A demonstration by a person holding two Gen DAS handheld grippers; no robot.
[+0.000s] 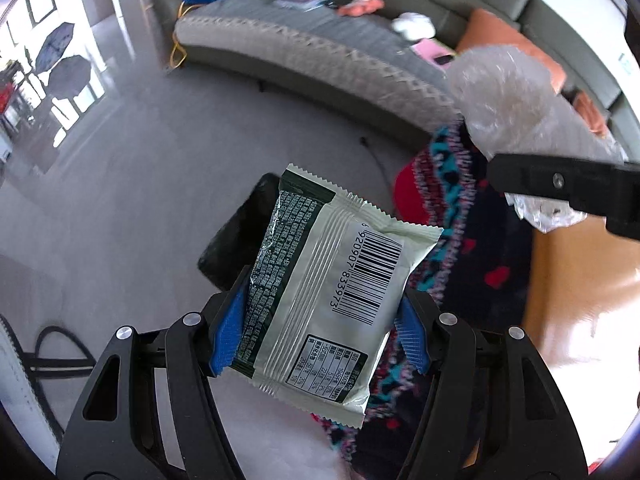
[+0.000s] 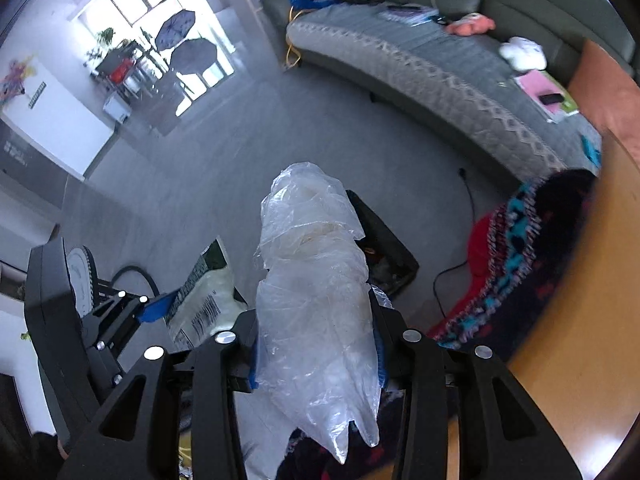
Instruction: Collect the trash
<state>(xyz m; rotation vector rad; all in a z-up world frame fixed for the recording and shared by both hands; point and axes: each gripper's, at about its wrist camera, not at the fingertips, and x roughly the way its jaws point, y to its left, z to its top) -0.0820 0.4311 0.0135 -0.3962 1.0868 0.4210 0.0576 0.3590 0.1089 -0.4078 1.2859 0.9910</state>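
My left gripper (image 1: 320, 320) is shut on a white and dark green snack wrapper (image 1: 320, 280) with a barcode, held above the floor. A black trash bin (image 1: 236, 232) stands on the floor just behind and below the wrapper. My right gripper (image 2: 316, 356) is shut on a crumpled clear plastic bag (image 2: 316, 288); the same bin (image 2: 388, 252) shows behind it. In the left wrist view the right gripper's black finger (image 1: 560, 188) and the plastic bag (image 1: 516, 96) sit at the upper right. In the right wrist view the left gripper with the wrapper (image 2: 204, 292) is at the lower left.
A patterned dark knit blanket (image 1: 460, 208) hangs over the edge of a wooden table (image 1: 580, 280) on the right. A long grey sofa (image 2: 440, 68) with clutter runs along the back. Grey floor (image 1: 160, 152) spreads left. A black cable (image 2: 452, 276) trails on the floor by the bin.
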